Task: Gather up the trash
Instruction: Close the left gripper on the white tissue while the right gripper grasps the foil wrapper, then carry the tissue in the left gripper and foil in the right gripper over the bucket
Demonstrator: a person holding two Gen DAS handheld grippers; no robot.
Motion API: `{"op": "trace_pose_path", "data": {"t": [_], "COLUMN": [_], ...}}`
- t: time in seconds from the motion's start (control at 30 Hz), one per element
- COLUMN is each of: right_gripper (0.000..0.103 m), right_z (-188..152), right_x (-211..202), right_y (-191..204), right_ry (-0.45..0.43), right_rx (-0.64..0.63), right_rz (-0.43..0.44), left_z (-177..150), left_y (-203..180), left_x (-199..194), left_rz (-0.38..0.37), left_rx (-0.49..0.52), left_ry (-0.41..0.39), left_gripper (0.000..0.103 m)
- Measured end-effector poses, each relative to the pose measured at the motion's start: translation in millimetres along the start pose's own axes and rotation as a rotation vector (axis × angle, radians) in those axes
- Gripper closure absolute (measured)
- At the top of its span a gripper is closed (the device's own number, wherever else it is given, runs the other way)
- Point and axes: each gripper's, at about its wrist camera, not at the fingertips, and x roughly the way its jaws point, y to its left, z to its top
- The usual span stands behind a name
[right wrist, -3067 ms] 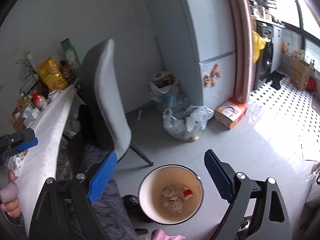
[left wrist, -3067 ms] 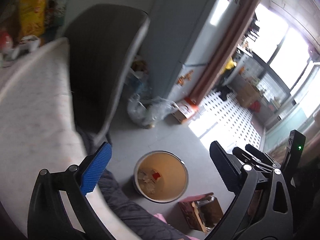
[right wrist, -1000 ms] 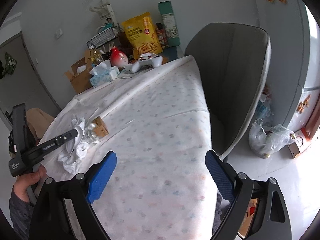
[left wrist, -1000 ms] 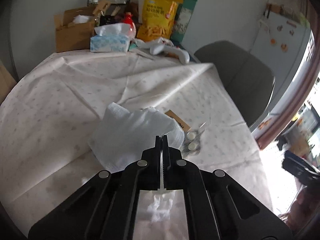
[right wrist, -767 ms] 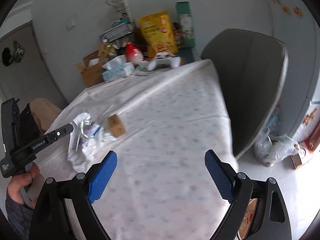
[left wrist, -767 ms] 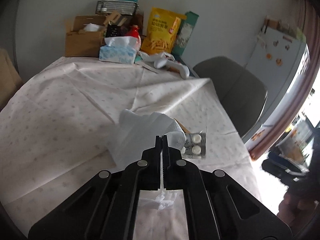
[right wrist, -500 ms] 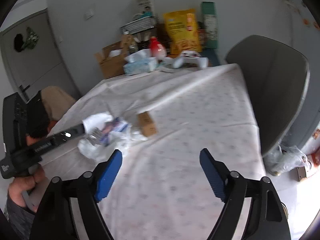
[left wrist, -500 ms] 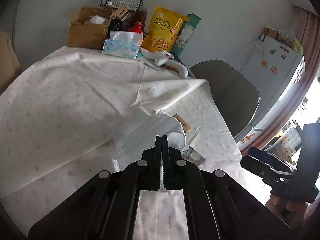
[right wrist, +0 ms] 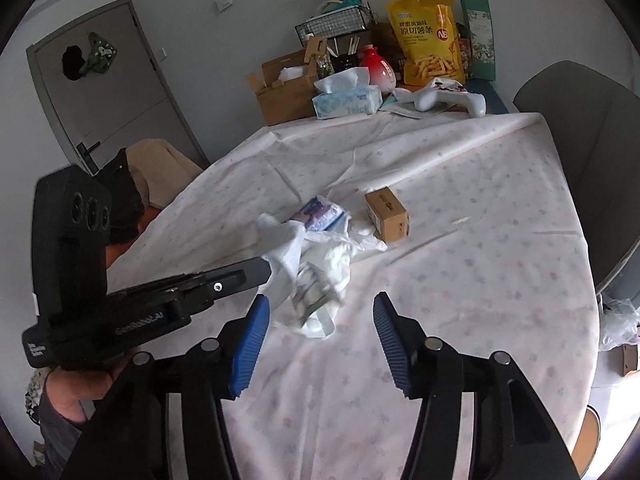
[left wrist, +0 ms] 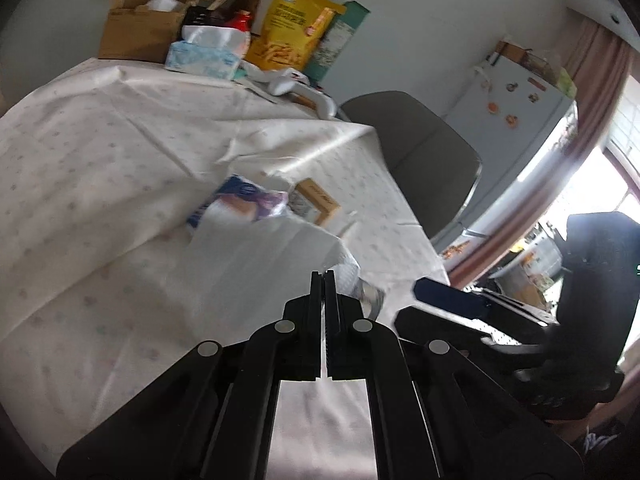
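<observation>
My left gripper (left wrist: pixel 324 280) is shut on a white tissue (left wrist: pixel 256 252) and lifts it off the table; it also shows in the right wrist view (right wrist: pixel 266 266), pinching that tissue (right wrist: pixel 286 250). A silver pill blister (right wrist: pixel 310 294) hangs in the crumpled tissue below. A blue-purple packet (right wrist: pixel 320 212) and a small brown carton (right wrist: pixel 386 214) lie on the white tablecloth (right wrist: pixel 480 248) behind. My right gripper (right wrist: pixel 320 324) is open and empty, its blue pads either side of the blister, just short of it.
A tissue box (right wrist: pixel 346 102), cardboard box (right wrist: pixel 280 88), yellow snack bag (right wrist: pixel 428 38), red vase and white game controller (right wrist: pixel 448 98) crowd the table's far end. A grey chair (right wrist: pixel 592 128) stands to the right. A fridge (left wrist: pixel 516 96) is beyond it.
My left gripper has raised the tissue, uncovering the blue-purple packet. My right gripper has swung from the bin to the table and narrowed around the hanging blister.
</observation>
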Motion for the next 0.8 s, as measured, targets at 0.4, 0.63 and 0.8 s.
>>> {"op": "trace_pose_path", "data": {"t": [0.4, 0.63, 0.8], "right_gripper": [0.080, 0.087, 0.087], "right_z": [-0.8, -7.2, -8.8], "right_x": [38.3, 22.7, 1.3], "right_y": [-21.8, -31.0, -39.1], "right_ry": [0.086, 0.061, 0.025], "right_rx": [0.067, 0.073, 0.082], "right_rz": [0.084, 0.044, 0.034], "left_z": [-3.8, 2.3, 11.4], "left_y": [-9.2, 5.0, 5.2], "left_x": [3.2, -17.5, -39.3], "left_rz": [-0.015, 0.070, 0.095], "left_rx": [0.015, -0.015, -0.027], "left_ry": [0.021, -0.030, -0.084], "left_gripper": [0.101, 0.101, 0.101]}}
